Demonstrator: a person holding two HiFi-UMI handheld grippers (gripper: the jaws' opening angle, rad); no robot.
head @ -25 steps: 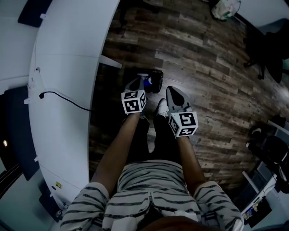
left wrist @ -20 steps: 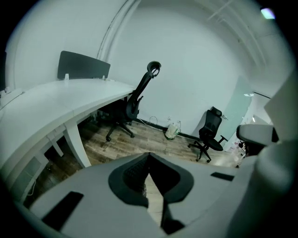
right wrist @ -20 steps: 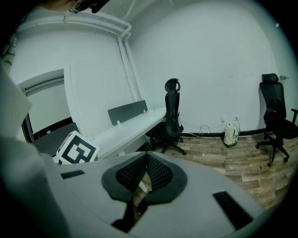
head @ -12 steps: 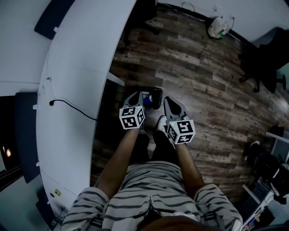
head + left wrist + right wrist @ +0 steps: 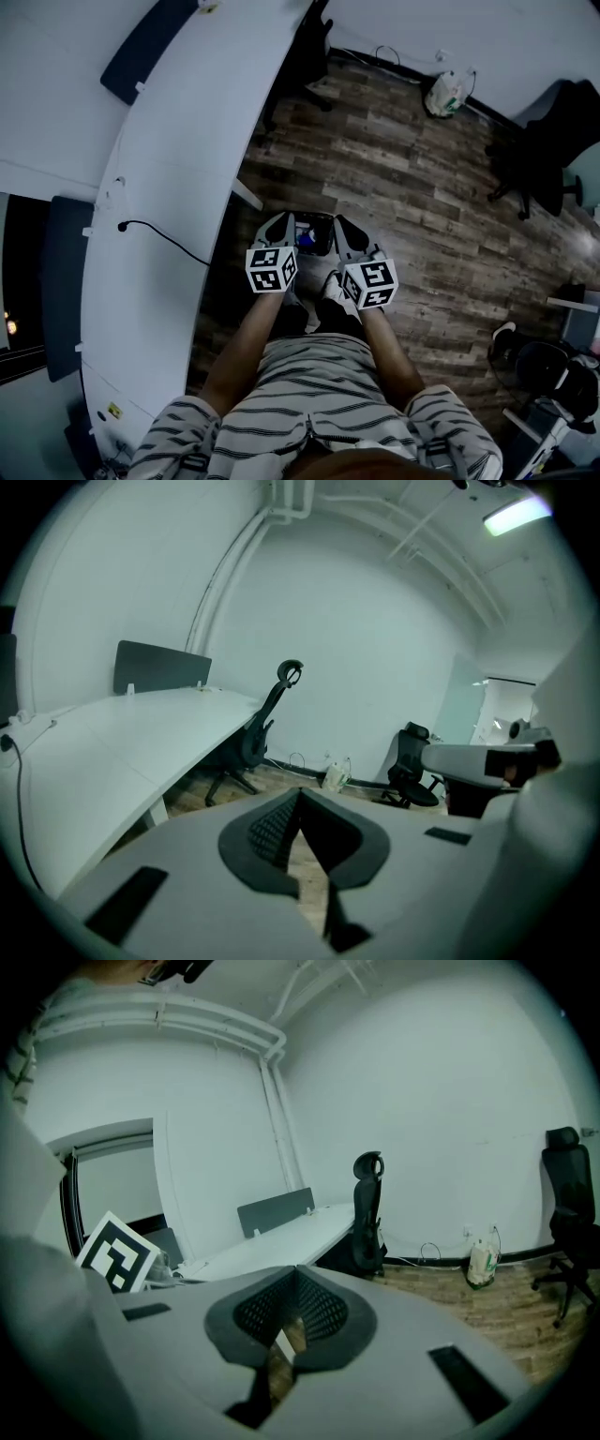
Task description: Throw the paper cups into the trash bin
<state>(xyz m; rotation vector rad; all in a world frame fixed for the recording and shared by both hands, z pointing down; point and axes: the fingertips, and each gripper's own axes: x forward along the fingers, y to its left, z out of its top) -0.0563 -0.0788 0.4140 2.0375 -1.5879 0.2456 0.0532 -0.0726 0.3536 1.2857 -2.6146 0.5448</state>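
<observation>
Nearest: wearing a striped shirt [image 5: 309, 394], extending both forearms forward and down.

Holding the left hand-held gripper [image 5: 284, 218] and the right hand-held gripper [image 5: 339, 222] side by side, near each other but apart, over the near rim of the trash bin [image 5: 319, 217]. Keeping both pairs of jaws closed tip to tip, with nothing between them in either gripper view.

Locating the trash bin on the floor [image 5: 412, 187], just off the curved front edge of the bench [image 5: 178, 169] and close to its white leg [image 5: 247, 193]. Showing a small blue-and-white item [image 5: 305, 240] inside the bin, too small to identify as a paper cup. Finding no paper cups on the visible bench top or floor.

Judging the step: pausing empty over the bin, most likely between a drop and a fetch. Probably requiring next: finding any remaining cup, opening one pair of jaws, and closing lightly on the cup wall to avoid crushing it.

Surveying the surface: white bench top lying bare except for a black cable [image 5: 164, 236] trailing toward the front edge, and a dark divider panel [image 5: 150, 47] along the back edge.

Surveying the room: wood-plank floor, one office chair [image 5: 305, 47] tucked at the bench's far end, another chair [image 5: 544, 141] farther right, and a bag [image 5: 448, 92] leaning at the far wall.
</observation>
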